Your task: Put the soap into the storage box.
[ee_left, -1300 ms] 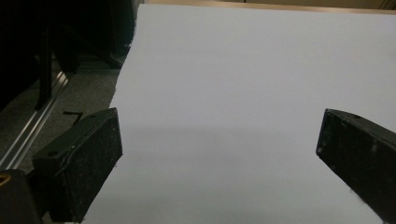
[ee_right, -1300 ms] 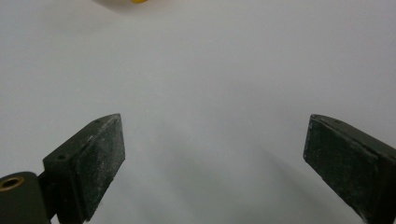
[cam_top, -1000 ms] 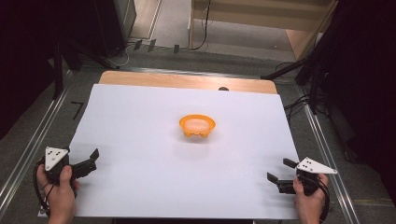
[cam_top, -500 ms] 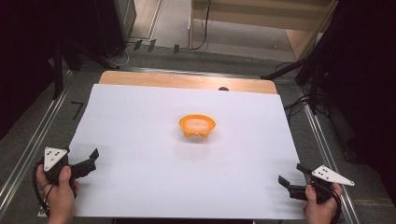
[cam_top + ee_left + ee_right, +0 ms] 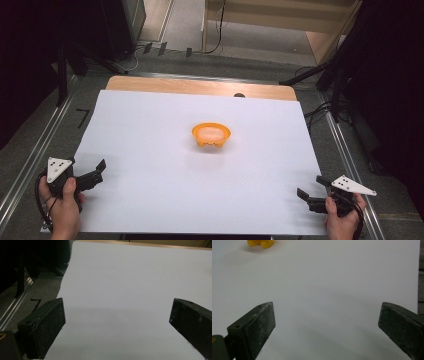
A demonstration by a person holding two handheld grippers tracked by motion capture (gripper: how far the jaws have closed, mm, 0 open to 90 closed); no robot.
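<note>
On the white sheet (image 5: 150, 150), an orange bowl (image 5: 211, 135) sits upright.

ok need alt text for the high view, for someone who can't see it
An orange bowl sits alone near the middle of a white sheet covering a wooden table. At the near corners, a person's hands each hold an open hand-held gripper, the left hand-held gripper and the right hand-held gripper, both well short of the bowl.

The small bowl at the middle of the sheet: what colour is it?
Orange; the bowl shows best in the high view.
</note>
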